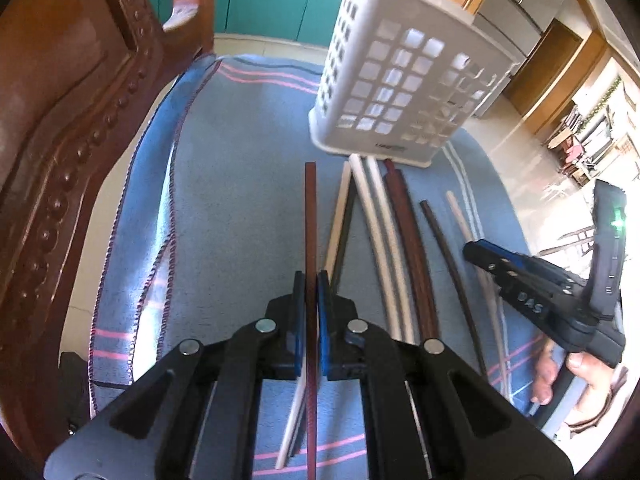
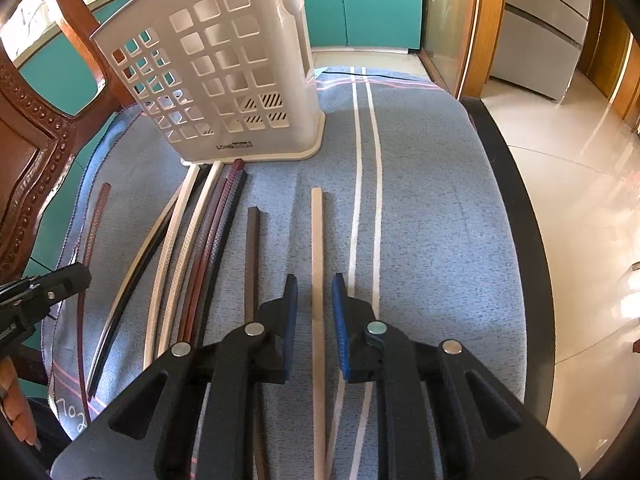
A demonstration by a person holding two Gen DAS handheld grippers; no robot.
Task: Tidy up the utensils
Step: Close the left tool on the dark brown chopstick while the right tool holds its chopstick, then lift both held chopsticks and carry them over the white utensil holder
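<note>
left tongs: clamped on reddish-brown chopstick, near end cut off | right tongs: apart, straddling beige chopstick, untouched | caddy: contents hidden

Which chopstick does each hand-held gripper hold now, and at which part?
Left hand-held gripper: reddish-brown chopstick, clamped mid-length. Right hand-held gripper: nothing; the beige chopstick lies between open jaws.
</note>
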